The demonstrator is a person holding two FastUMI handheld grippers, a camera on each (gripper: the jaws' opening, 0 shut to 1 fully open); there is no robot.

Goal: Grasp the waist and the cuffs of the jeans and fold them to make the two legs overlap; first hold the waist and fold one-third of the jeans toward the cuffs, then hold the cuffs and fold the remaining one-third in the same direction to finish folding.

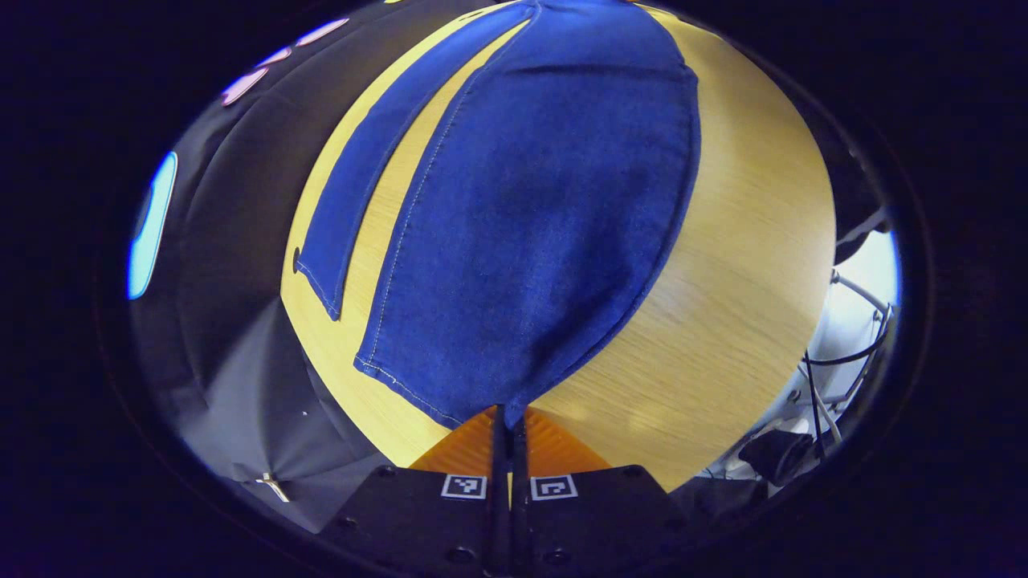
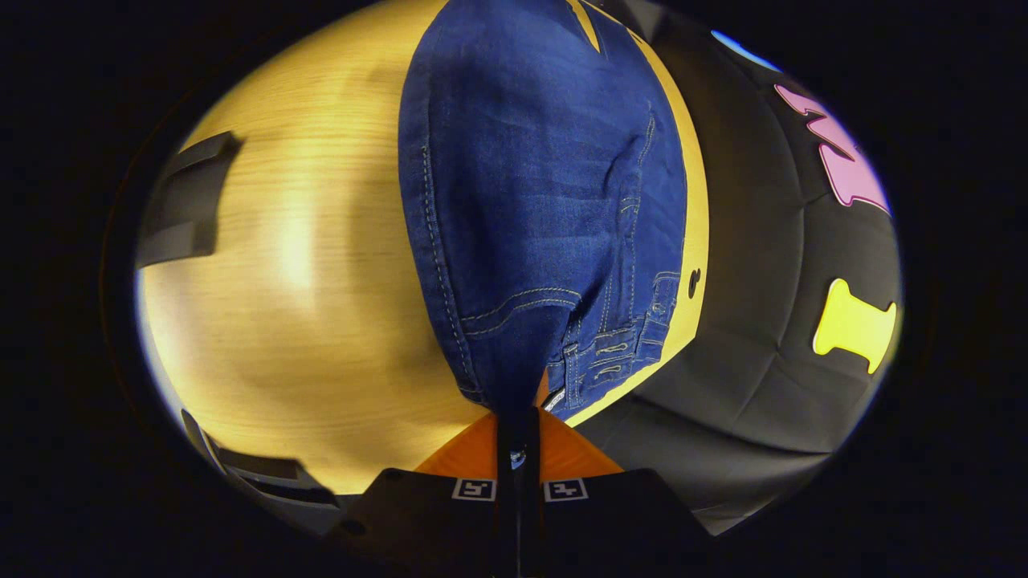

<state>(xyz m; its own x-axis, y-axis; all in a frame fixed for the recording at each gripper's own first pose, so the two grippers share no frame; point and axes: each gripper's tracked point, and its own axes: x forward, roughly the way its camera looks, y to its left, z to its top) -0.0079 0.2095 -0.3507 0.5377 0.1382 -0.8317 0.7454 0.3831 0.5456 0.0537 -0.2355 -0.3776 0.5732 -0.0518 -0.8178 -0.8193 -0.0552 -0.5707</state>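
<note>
Jeans (image 1: 530,241) are on the wooden counter (image 1: 739,265), denim side up. One leg is lifted by its cuff; the other leg (image 1: 353,193) lies flat beside it, close to the counter's edge on the booth-wall side.

Risks, my read:
- Both pinches are thin, right at the fabric edge. Any tug between the two ends could pull the hem or the waistband out of the jaws.
- The flat leg sits near the counter edge. Dragging the carried leg across could push it over, or leave the legs offset instead of stacked.
- If one end is lifted faster than the other, the cloth twists and the fold line skews.

Positions:
- Left hand-held gripper (image 1: 508,421): fingers pressed together on the cuff corner of the lifted leg. The cloth rises straight out of the tips and spreads away toward the far counter edge.
- Right hand-held gripper (image 2: 518,417): pinching the waistband (image 2: 602,353) near the belt loops, at the counter edge by the wall. The denim runs up and away from its tips, with bare counter beside it.

Legs not overlapped yet, so this is the first fold.
</note>
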